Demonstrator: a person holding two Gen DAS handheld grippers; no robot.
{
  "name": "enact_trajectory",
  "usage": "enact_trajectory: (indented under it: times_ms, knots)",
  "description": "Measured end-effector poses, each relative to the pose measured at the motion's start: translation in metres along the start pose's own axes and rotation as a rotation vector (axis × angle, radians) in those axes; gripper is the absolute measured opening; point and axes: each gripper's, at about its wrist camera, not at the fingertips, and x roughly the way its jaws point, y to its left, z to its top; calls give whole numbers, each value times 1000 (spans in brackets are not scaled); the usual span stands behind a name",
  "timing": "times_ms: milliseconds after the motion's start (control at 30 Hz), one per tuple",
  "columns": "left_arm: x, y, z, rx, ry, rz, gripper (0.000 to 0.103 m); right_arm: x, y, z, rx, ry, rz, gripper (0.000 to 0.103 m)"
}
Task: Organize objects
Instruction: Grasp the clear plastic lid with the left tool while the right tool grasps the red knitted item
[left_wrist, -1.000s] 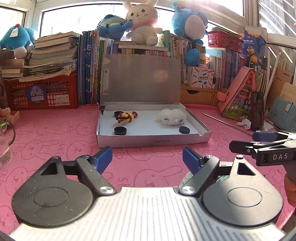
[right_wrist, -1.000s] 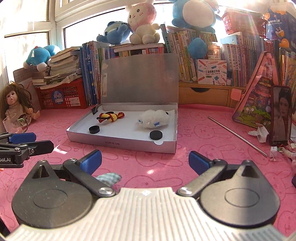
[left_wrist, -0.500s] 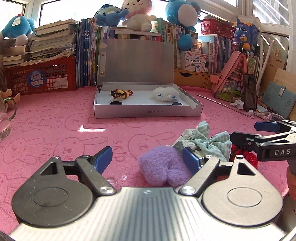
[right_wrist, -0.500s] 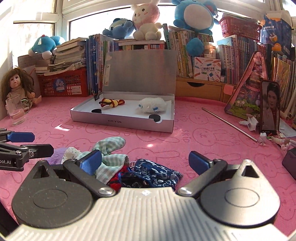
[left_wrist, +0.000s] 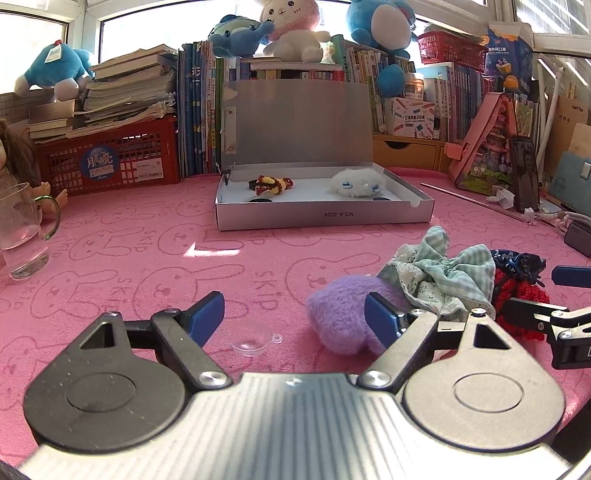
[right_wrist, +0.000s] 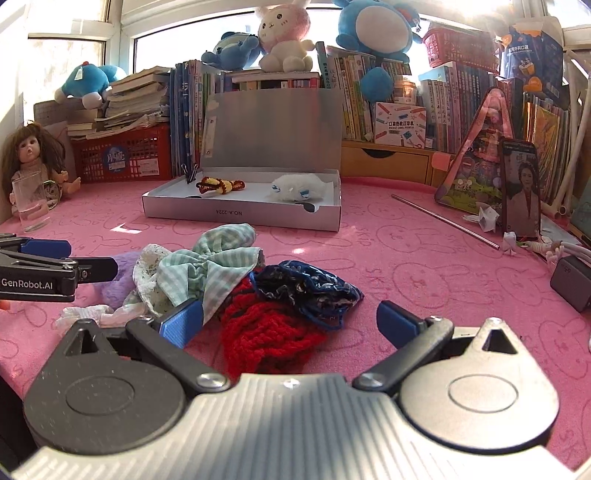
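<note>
A heap of soft items lies on the pink cloth: a purple fluffy piece (left_wrist: 338, 314), a green checked scrunchie (right_wrist: 207, 266), a red knitted piece (right_wrist: 266, 336) and a dark blue scrunchie (right_wrist: 306, 288). My left gripper (left_wrist: 293, 317) is open and low over the cloth. A small clear plastic dome (left_wrist: 253, 338) lies between its fingers, and the purple piece touches its right finger. My right gripper (right_wrist: 290, 321) is open around the red knitted piece, pads apart from it. Further back, an open silver box (left_wrist: 325, 219) holds a yellow-red knitted toy (left_wrist: 273, 183), a white fluffy piece (left_wrist: 356, 183) and black discs.
A glass mug (left_wrist: 22, 236) and a doll (right_wrist: 31, 155) stand at the left. Books, a red crate (left_wrist: 110, 162) and plush toys line the back. At the right lie a metal rod (right_wrist: 443, 219), a phone (right_wrist: 522, 188) and a dark charger (right_wrist: 572, 282).
Both grippers have sunk and drawn back from the box, so the heap of soft items has come into view. The right gripper now reaches around the red knitted piece. Jaws stayed open.
</note>
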Motion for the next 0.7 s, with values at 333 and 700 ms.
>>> enact_trajectory:
  times_ms: [333,700]
  knots:
    - [0,18,-10,-37,31,61,84,12,8,-9,-38,36,-24,103]
    - [11,22,-20,-28,70,86,72,30,7,-15,-12,90,-26,103]
